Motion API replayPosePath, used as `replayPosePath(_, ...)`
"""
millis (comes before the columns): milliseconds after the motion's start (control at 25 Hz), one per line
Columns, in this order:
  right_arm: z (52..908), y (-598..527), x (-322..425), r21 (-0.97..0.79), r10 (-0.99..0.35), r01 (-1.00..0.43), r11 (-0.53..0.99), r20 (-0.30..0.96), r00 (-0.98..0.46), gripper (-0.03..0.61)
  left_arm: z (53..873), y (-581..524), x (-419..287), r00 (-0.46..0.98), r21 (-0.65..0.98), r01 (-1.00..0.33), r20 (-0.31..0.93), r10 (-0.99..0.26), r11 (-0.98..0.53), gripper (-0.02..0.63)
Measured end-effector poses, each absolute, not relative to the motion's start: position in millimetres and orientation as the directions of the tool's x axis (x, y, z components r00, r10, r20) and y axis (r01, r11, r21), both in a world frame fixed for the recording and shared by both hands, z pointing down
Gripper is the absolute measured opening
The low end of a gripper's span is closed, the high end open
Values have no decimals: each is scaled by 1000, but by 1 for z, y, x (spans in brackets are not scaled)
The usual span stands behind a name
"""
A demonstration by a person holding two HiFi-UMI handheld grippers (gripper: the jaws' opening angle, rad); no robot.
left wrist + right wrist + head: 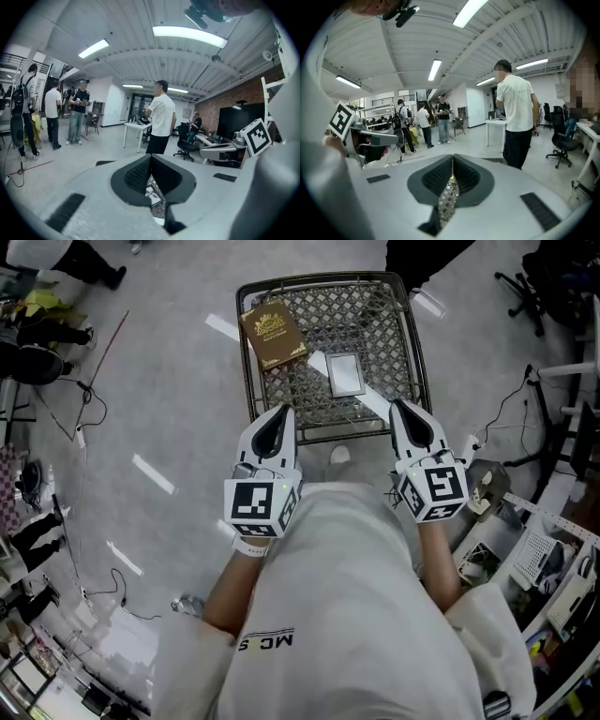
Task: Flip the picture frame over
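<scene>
Brown, gold and white over a dark lattice
We see a dark metal table with a diamond-mesh top, a brown book with a gold crest, a pale grey, light-edged picture frame, and a white left gripper and right gripper with black pads and black-and-white square markers, above a light grey floor

Picture frame on the mesh table: too small in head view to tell which face is up. Book at the table's far left corner: cover print unreadable. Near corners of the table are covered by the left gripper and right gripper. Left gripper view: only a sliver of the picture frame shows in the gap under the jaws, the rest is behind the gripper body. Right gripper view: only a strip of the mesh table in that gap.
</scene>
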State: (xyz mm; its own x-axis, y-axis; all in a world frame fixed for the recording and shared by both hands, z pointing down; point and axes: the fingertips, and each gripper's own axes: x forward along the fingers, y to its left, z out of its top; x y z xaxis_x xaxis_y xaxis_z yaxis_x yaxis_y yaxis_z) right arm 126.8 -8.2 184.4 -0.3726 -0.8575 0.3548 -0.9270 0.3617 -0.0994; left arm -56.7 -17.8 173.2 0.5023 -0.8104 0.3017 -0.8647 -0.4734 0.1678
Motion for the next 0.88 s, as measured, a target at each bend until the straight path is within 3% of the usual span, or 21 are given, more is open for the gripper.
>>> replayPosePath(880, 174, 2, 141, -89, -871, -926, 366, 318, -375, 21, 158, -13, -47, 514, 148, -858, 279, -812, -492, 21)
